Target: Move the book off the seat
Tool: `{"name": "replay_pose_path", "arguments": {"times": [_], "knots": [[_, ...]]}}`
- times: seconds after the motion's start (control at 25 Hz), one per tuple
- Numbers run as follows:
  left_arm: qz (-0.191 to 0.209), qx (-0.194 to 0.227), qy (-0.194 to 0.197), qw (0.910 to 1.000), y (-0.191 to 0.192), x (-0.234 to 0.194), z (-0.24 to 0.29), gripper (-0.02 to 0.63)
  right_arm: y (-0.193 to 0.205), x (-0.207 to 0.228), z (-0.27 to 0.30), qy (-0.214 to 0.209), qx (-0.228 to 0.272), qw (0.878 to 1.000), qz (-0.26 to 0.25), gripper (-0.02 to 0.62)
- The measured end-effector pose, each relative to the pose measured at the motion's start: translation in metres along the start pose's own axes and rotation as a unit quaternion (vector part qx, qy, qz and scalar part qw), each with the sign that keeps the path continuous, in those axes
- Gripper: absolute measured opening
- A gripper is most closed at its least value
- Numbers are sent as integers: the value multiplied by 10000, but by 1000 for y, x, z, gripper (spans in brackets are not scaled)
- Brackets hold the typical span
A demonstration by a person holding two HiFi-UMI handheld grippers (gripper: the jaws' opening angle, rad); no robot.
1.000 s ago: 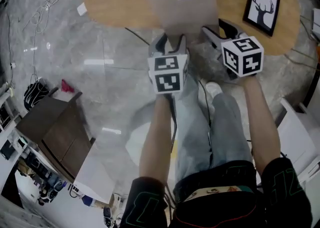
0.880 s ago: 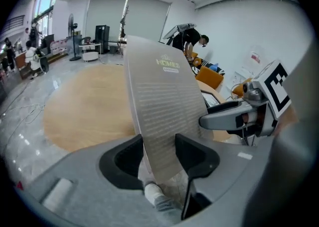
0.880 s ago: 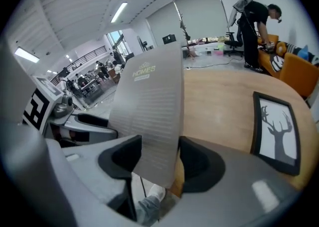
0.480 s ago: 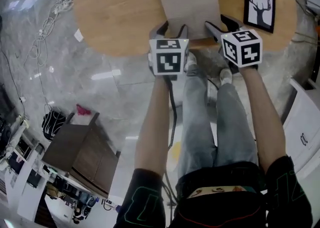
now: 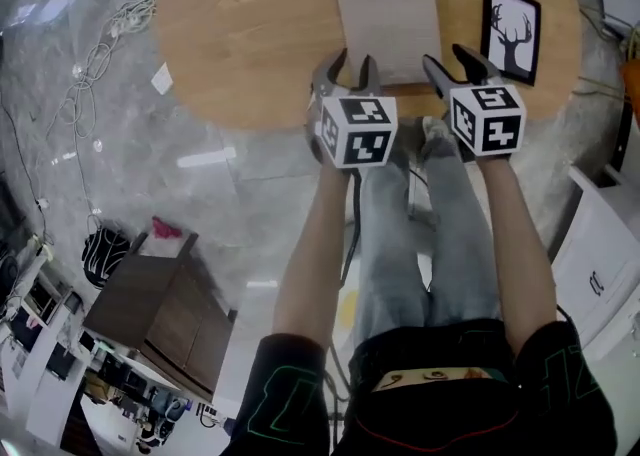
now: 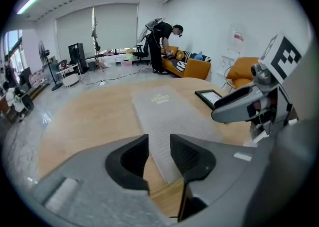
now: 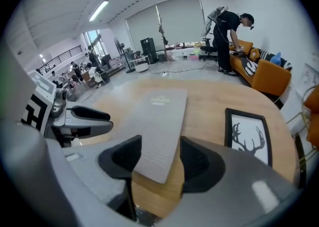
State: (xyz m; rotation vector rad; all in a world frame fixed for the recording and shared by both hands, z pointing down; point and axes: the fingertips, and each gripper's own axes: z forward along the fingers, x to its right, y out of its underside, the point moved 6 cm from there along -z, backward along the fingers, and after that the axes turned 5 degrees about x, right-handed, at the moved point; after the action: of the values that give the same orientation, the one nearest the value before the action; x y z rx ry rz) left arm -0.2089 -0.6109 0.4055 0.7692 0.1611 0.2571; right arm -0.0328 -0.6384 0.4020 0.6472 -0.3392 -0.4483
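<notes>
Book [image 5: 385, 9]: lies flat on the round wooden bench [image 5: 240, 44], its near end at the bench's near edge; no seat is under it in any view.
Task progress: judged all but done, since the book rests on the bench and not on a seat. What remains appears to be only drawing both grippers clear.
Left gripper [image 5: 352, 62]: at the book's near left corner, above the bench edge. Its jaws are closing. In the left gripper view the book's [image 6: 169, 116] near end shows in the gap of the left gripper [image 6: 159, 144], but the pads do not press on it; nothing is grasped.
Right gripper [image 5: 450, 59]: at the book's near right corner, jaws standing apart. In the right gripper view the book's [image 7: 159, 121] near corner shows in the gap of the right gripper [image 7: 160, 144], untouched by the pads; released, holding nothing.
Book, appearance: thin, large, rectangular, with a plain grey-beige cover and a small pale emblem with lettering near the far end, too small to read. It lies flat and closed, with no visible damage.
Picture frame [image 5: 510, 32]: black frame with a deer-head print, flat on the bench just beside the book's right edge, apart from it.
Background: an open room with an orange sofa [image 6: 192, 66] and a person [image 6: 162, 47] bending beside it.
</notes>
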Motion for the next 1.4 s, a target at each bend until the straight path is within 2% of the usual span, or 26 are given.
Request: {"name": "replay_pose_path", "arguments": {"times": [0.08, 0.2, 0.28, 0.48, 0.64, 0.72, 0.8, 0.92, 1.0, 1.08, 1.16, 1.28, 1.4], "knots": [[-322, 78, -75, 9994, -5, 0, -16, 111, -6, -2, -15, -166, 29, 9999, 21, 230], [-830, 365, -318, 9954, -26, -4, -38, 19, -25, 3, -37, -180, 251, 9995, -13, 66], [-1147, 582, -383, 9909, -42, -6, -52, 11, -38, 4, -50, -297, 392, 9988, -32, 4], [-1875, 1034, -582, 9751, -93, -16, -78, 11, -89, 11, -77, -822, 790, 9934, 123, 3], [-2290, 1249, -846, 9617, -135, -13, -108, 11, -133, 19, -107, -879, 1113, 9895, 291, 3], [-2361, 1438, -992, 9559, -161, -9, -125, 11, -153, 28, -124, -840, 1332, 9868, 368, 3], [-2391, 1739, -1182, 9480, -191, -15, -140, 11, -180, 44, -130, -624, 1627, 9840, 382, 3], [-2638, 2169, -1433, 9289, -229, -28, -168, 11, -224, 57, -142, -315, 1990, 9795, 76, 3], [-2562, 2342, -1545, 9250, -249, -31, -184, 11, -249, 51, -153, -348, 2196, 9746, -261, 3], [-2246, 2464, -1628, 9286, -273, -31, -193, 11, -274, 46, -162, -401, 2414, 9685, -467, 3], [-1991, 2633, -1694, 9286, -300, -35, -198, 11, -304, 43, -166, -449, 2637, 9620, -545, 3], [-1830, 2994, -1793, 9191, -332, -42, -210, 11, -339, 38, -177, -582, 2874, 9530, -760, 3], [-1462, 3323, -1929, 9116, -362, -52, -223, 11, -373, 32, -190, -657, 3185, 9411, -924, 3]]}}
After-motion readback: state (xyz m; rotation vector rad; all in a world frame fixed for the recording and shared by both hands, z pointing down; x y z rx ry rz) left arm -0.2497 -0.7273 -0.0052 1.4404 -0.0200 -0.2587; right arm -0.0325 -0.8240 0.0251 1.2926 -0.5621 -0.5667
